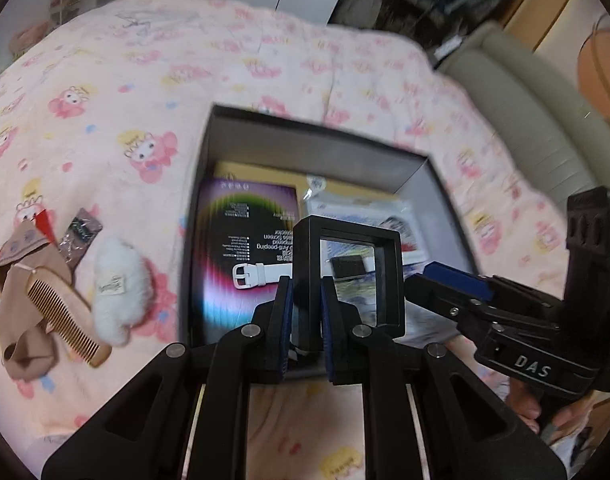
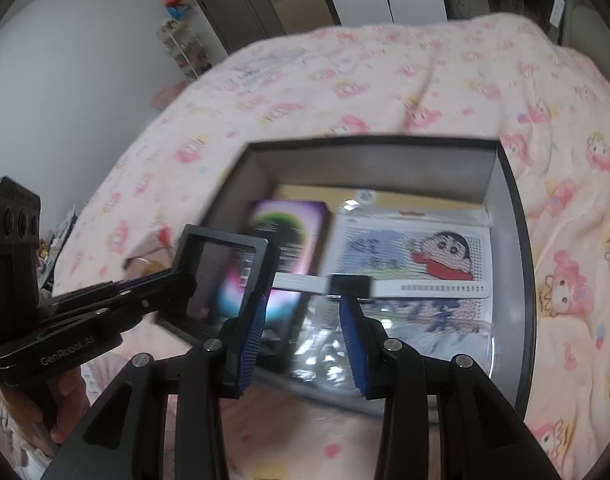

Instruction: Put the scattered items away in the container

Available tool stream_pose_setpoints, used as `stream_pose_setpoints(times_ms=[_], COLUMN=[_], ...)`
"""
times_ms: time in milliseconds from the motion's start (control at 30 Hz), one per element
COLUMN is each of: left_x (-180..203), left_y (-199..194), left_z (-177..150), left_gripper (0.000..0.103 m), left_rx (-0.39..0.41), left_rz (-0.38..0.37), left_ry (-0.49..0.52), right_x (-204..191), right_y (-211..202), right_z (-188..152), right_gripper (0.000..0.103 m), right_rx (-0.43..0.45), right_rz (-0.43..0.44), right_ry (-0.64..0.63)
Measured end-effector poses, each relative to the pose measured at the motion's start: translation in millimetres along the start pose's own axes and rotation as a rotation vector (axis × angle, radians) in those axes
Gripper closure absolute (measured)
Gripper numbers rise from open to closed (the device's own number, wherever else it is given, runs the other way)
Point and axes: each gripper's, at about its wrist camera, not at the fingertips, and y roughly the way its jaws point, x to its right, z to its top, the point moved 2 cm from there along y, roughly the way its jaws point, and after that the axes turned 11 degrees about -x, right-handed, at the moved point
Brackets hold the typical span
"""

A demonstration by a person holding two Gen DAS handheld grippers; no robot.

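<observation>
My left gripper is shut on the edge of a black square display frame with a clear film window, held upright over the near edge of a dark open box. The frame also shows in the right wrist view, with the left gripper clamped on it. My right gripper is open and empty, hovering over the box. In the box lie a white watch, a purple packet and a cartoon packet.
On the pink patterned bedspread left of the box lie a wooden comb, a beige sock, a white fluffy pouch and a small dark sachet. A beige sofa stands beyond the bed.
</observation>
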Motion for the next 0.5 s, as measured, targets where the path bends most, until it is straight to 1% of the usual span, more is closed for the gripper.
stream_pose_setpoints(times_ms=[100, 200, 233, 300, 333, 367, 433, 500], left_x=[2.7, 5.4, 5.0, 3.7, 3.1, 1.6, -0.8, -0.7], left_y=[17.2, 30.4, 33.7, 39.2, 40.2, 38.7, 31.9, 26.2], left_z=[0.2, -3.4, -4.0, -4.6, -4.5, -4.3, -4.6, -5.3], left_gripper=[0.091, 0.091, 0.090, 0.090, 0.090, 0.090, 0.088, 0.088], left_rx=[-0.065, -0.144, -0.162, -0.196, -0.207, -0.209, -0.188, -0.156], left_rz=[0.049, 0.123, 0.140, 0.176, 0.190, 0.199, 0.194, 0.162], left_ry=[0.000, 0.004, 0.008, 0.018, 0.019, 0.014, 0.002, -0.002], right_x=[24.5, 30.7, 29.7, 22.8, 18.4, 13.4, 8.9, 10.7], right_y=[22.9, 35.0, 38.4, 46.5, 49.0, 49.6, 49.4, 52.9], right_z=[0.1, -0.9, 2.2, 12.5, 17.6, 20.5, 18.0, 8.3], right_gripper=[0.069, 0.069, 0.069, 0.069, 0.069, 0.069, 0.069, 0.069], right_rx=[-0.050, -0.091, -0.108, -0.160, -0.173, -0.172, -0.157, -0.154], right_rz=[0.066, 0.106, 0.093, 0.009, -0.028, -0.045, -0.037, -0.026], right_ry=[0.069, 0.104, 0.110, 0.097, 0.077, 0.057, 0.039, 0.050])
